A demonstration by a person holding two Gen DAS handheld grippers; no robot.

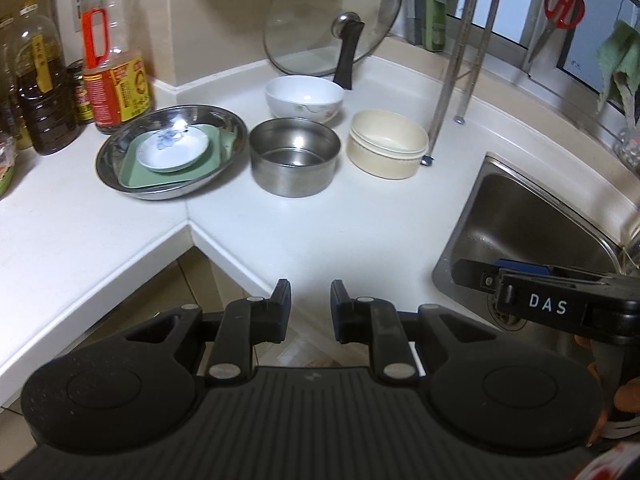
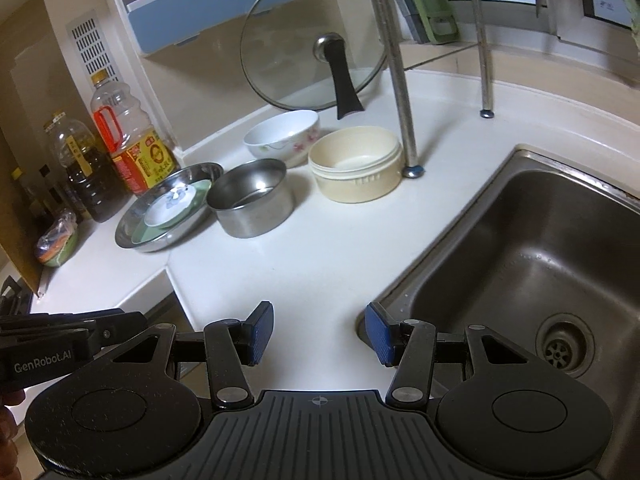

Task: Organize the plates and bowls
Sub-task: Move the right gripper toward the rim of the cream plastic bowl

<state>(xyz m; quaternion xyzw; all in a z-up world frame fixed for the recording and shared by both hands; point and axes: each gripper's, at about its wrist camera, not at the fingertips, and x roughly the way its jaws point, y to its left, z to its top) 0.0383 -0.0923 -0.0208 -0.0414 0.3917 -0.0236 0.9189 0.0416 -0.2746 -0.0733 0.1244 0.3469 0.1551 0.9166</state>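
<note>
On the white counter a steel plate [image 1: 120, 184] holds a green square plate [image 1: 132, 174] with a small white saucer [image 1: 173, 149] on top. Beside it stand a steel bowl [image 1: 295, 156], a white flowered bowl [image 1: 304, 96] and a cream bowl [image 1: 387, 143]. The same stack [image 2: 136, 236], steel bowl [image 2: 252, 196], white bowl [image 2: 282, 136] and cream bowl [image 2: 356, 164] show in the right wrist view. My left gripper [image 1: 310, 300] is open and empty, back at the counter's front edge. My right gripper [image 2: 320, 328] is open and empty near the sink's corner.
A steel sink [image 2: 532, 264] lies at the right. A glass pot lid [image 1: 332, 16] leans on the back wall. Oil bottles [image 1: 112, 68] stand at the left. Dish-rack legs [image 2: 400, 92] stand on the counter by the cream bowl. Red scissors [image 1: 562, 8] hang above.
</note>
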